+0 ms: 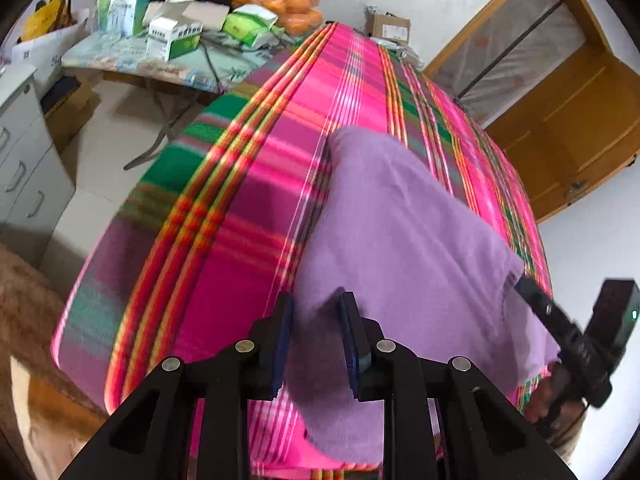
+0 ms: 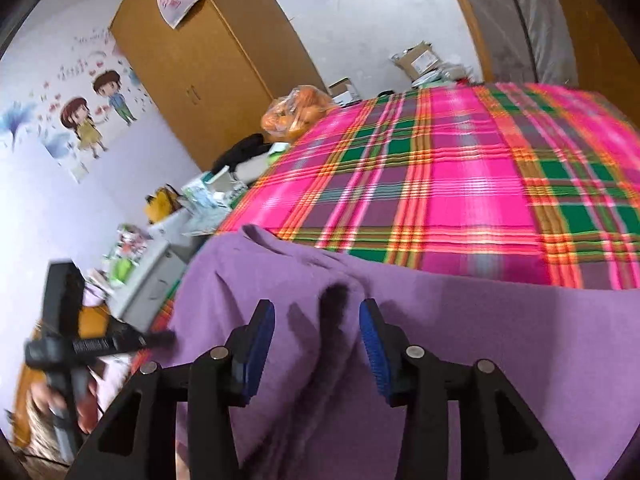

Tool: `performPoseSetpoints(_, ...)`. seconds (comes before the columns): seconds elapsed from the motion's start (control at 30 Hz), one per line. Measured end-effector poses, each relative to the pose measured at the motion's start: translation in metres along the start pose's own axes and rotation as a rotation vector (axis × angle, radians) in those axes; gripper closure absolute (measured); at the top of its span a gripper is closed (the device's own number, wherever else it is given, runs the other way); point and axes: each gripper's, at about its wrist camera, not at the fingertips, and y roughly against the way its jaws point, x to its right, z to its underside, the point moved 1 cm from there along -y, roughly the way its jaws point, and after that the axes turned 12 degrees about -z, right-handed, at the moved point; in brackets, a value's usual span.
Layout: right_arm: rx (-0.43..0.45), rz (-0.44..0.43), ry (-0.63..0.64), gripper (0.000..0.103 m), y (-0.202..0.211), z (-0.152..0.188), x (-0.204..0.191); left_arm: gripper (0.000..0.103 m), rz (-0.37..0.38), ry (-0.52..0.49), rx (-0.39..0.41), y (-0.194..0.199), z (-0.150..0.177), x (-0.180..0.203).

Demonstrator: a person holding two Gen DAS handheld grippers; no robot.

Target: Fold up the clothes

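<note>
Lying across a bed covered in a bright pink, green and orange plaid woven blanket [image 1: 256, 184], a soft lilac fleece-like garment [image 1: 400, 220] spreads toward both grippers, its surface matte and slightly fuzzy, with loose rounded folds.

From the left wrist camera, the left gripper [image 1: 316, 340] has its black plastic fingers with dark blue ribbed pads [image 1: 285, 344] moderately parted, a fold of the lilac cloth sitting in the gap between them; whether the pads actually press on the cloth I cannot tell, since clear space shows beside each pad. To the left stand a grey drawer cabinet [image 1: 20, 168] and a folding table [image 1: 132, 60] crowded with white-and-green cardboard boxes [image 1: 172, 36] and a clear plastic bag of oranges [image 1: 284, 0]. On the right, the other black gripper [image 1: 524, 286] reaches to the garment's far edge, in front of a honey-coloured wooden door [image 1: 568, 120].

From the right wrist camera, the left tool [image 2: 168, 336] appears blurred at the far left, gripped by a hand [image 2: 68, 404]. The right gripper [image 2: 318, 344] is widely spread, its blue pads [image 2: 374, 352] standing either side of a raised crease of the garment [image 2: 480, 340] without closing on it; a dark shadowed pleat runs between them. Beyond, the plaid blanket [image 2: 460, 184] stretches toward a tall wooden wardrobe [image 2: 200, 60] and a cartoon wall sticker [image 2: 92, 116]
</note>
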Motion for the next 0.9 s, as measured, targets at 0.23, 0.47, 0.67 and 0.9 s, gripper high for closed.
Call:
performPoseSetpoints(0.23, -0.034, -0.034, -0.097, 0.057, -0.002, 0.016, 0.011, 0.078, -0.012, 0.008, 0.014, 0.002, 0.007, 0.001)
performPoseSetpoints(0.47, 0.013, -0.034, -0.021, 0.098, 0.005, 0.004, 0.006, 0.078, -0.028, 0.013, 0.017, 0.003, 0.008, 0.004)
performPoseSetpoints(0.67, 0.014, 0.016, -0.026, 0.098, -0.003, -0.009, 0.016, 0.078, -0.021, 0.031, 0.011, 0.003, 0.011, 0.006)
performPoseSetpoints(0.9, -0.016, 0.035, -0.034, 0.098, -0.011, -0.006, 0.026, 0.078, -0.022, 0.041, 0.008, 0.006, 0.015, 0.006)
